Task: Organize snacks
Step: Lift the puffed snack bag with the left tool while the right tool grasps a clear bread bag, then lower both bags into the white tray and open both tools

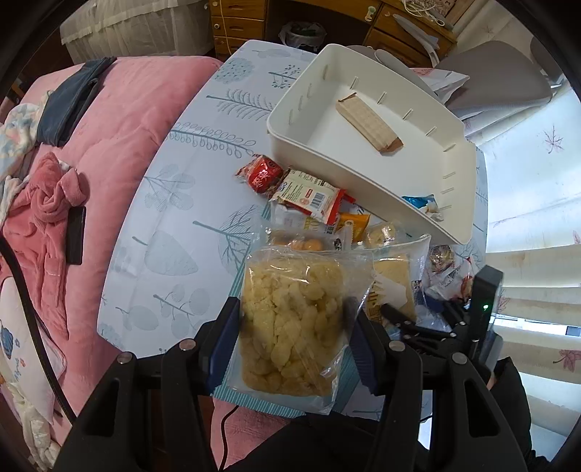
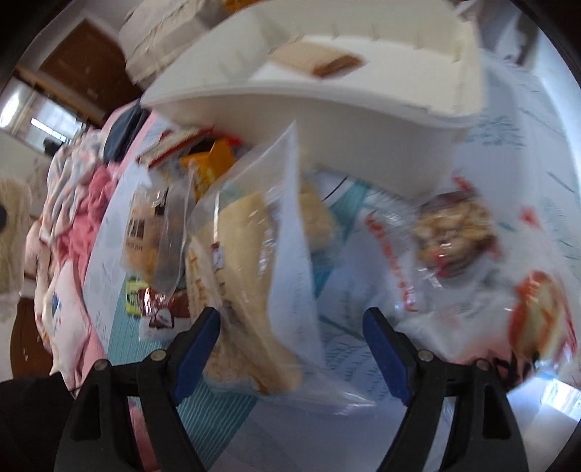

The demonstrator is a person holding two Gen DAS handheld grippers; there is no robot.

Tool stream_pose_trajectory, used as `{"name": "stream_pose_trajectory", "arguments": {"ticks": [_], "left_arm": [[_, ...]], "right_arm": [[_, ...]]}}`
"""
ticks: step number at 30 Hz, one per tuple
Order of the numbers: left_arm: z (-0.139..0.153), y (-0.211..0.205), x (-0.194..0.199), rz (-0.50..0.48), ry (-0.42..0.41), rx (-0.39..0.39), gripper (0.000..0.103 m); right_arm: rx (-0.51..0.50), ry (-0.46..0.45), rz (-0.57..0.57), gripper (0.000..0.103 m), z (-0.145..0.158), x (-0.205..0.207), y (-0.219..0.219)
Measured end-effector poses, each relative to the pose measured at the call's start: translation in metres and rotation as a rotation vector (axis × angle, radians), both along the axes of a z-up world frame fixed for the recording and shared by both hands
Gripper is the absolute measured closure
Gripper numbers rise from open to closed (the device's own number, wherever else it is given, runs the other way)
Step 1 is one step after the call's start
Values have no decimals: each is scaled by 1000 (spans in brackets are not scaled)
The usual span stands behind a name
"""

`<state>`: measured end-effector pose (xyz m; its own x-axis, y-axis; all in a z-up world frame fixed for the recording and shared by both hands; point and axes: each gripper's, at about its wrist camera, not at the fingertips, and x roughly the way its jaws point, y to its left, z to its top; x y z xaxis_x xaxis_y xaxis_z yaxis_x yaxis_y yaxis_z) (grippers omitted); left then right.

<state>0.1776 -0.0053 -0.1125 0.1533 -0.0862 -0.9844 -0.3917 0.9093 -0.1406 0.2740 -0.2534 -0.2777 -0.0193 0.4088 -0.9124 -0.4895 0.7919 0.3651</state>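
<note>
My left gripper [image 1: 292, 308] is shut on a clear bag of pale yellow puffed snacks [image 1: 290, 319] and holds it above the table. A white bin [image 1: 366, 174] stands beyond, holding a tan wafer pack [image 1: 366, 123] and a blue packet [image 1: 423, 203]. Several snack packets [image 1: 308, 192] lie in front of the bin. My right gripper [image 2: 290, 326] is open, its fingers on either side of a clear bag of yellow snacks [image 2: 250, 276] without gripping it. The view is blurred. The white bin [image 2: 326, 109] is just ahead, and a red-and-white nut bag [image 2: 454, 232] lies to the right.
The table has a pale blue leaf-print cloth [image 1: 174, 225]. A pink quilt [image 1: 138, 98] with clothes and a black phone [image 1: 75, 236] lies to the left. Wooden drawers [image 1: 236, 21] and a grey chair [image 1: 501, 80] stand behind the table. My right gripper's body [image 1: 454, 319] shows at the right.
</note>
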Motion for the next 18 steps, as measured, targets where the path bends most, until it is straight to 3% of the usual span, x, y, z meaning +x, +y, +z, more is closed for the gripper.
{"name": "stream_pose_trajectory", "arguments": {"ticks": [1, 2, 8, 12, 18], "left_arm": [[1, -1, 2, -2, -1, 2, 47], [1, -3, 4, -3, -3, 2, 47], [6, -14, 21, -29, 1, 13, 47], [8, -22, 35, -46, 5, 18, 47], [15, -31, 59, -71, -2, 41, 47]], "right_arm": [[33, 27, 0, 43, 0, 0, 1], [65, 57, -9, 50, 1, -2, 1], [74, 196, -75, 72, 3, -4, -2], [92, 235, -116, 76, 19, -3, -9], [191, 191, -169, 77, 66, 6, -22]]}}
